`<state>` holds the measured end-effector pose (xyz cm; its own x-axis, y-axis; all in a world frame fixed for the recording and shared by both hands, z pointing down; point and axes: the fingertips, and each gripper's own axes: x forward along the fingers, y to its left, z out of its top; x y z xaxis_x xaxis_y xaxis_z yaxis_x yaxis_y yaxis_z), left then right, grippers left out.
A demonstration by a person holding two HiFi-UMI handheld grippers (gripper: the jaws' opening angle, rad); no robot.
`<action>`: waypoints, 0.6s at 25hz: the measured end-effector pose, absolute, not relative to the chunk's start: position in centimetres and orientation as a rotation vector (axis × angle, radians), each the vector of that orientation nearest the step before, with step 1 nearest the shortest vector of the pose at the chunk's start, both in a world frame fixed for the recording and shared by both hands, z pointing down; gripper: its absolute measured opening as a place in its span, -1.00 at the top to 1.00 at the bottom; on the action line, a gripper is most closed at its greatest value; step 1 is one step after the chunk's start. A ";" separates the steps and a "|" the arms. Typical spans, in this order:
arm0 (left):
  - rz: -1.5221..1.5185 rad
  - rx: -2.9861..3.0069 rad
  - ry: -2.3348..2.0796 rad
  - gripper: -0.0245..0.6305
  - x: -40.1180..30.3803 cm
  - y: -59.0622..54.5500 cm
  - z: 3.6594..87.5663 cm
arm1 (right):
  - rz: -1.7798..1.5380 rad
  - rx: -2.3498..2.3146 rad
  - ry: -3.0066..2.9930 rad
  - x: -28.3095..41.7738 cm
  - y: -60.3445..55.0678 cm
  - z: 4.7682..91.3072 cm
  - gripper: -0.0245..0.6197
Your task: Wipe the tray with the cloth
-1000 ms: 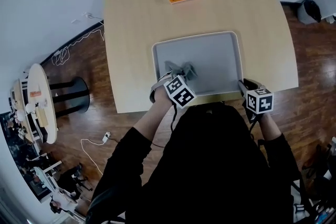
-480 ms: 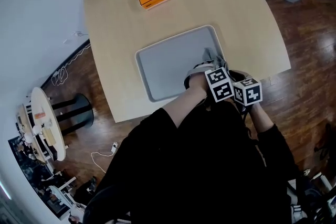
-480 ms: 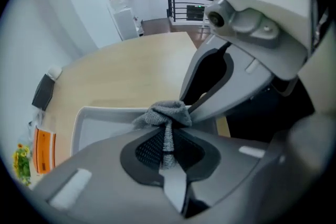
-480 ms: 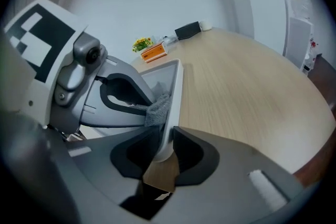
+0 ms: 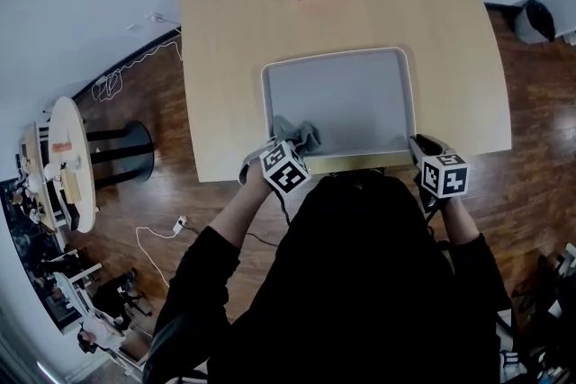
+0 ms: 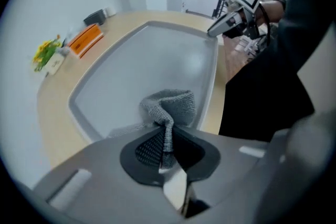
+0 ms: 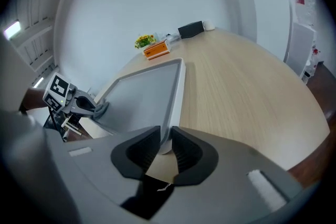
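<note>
Head view: left gripper [image 5: 289, 145] pinches cloth [image 5: 304, 133] at near-left corner of tray [image 5: 360, 94]. Right gripper [image 5: 419, 145], jaws just closed further, clamps the rim. Wiping likely underway; how much is left is unclear.

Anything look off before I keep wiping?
Nothing stands out. The tray lies flat and square on the table, no spill or damage showing; the cloth is bunched in the left gripper at its near-left corner.

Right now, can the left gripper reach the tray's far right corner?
Probably yes: the tray is bare from the cloth in the left gripper to that corner; the right gripper, jaws just closing on the near right rim, sits clear.
</note>
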<state>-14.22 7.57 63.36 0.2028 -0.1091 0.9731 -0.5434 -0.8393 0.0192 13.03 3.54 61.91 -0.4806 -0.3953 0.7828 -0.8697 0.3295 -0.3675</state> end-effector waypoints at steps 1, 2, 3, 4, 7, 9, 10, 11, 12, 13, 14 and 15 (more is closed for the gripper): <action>1.686 2.087 -0.664 0.91 -16.6 8.1 63.4 | 1.072 1.095 -2.023 12.9 3.6 61.9 0.70; 1.691 2.057 -0.716 0.91 -18.6 8.6 63.5 | 1.077 1.086 -2.023 12.9 3.6 61.9 0.70; 1.686 2.037 -0.760 0.91 -19.9 8.9 63.7 | 1.084 1.080 -2.023 12.8 3.6 61.9 0.70; 1.679 2.023 -0.791 0.91 -20.5 9.0 63.8 | 1.090 1.076 -2.024 12.8 3.6 62.0 0.70; 1.718 2.036 -0.758 0.91 -18.8 8.6 63.7 | 1.095 1.071 -2.024 12.5 3.6 62.1 0.69; 1.744 2.105 -0.663 0.91 -15.2 8.0 63.5 | 1.098 1.081 -2.024 12.5 3.6 61.9 0.70; 1.739 2.149 -0.607 0.91 -12.8 7.7 63.4 | 1.101 1.089 -2.025 12.5 3.6 61.9 0.70; 1.724 2.197 -0.546 0.91 -10.1 7.3 63.3 | 1.102 1.096 -2.026 12.5 3.6 61.8 0.70; 1.707 2.247 -0.479 0.91 -7.1 7.0 63.3 | 1.103 1.103 -2.028 12.5 3.6 61.8 0.70; 1.691 2.296 -0.408 0.91 -4.0 6.7 63.3 | 1.106 1.108 -2.032 12.5 3.5 61.9 0.70; 1.679 2.342 -0.335 0.91 -0.8 6.5 63.2 | 1.110 1.114 -2.036 12.5 3.5 61.9 0.70; 1.674 2.385 -0.266 0.91 2.2 6.3 63.2 | 1.116 1.120 -2.041 12.5 3.5 61.9 0.70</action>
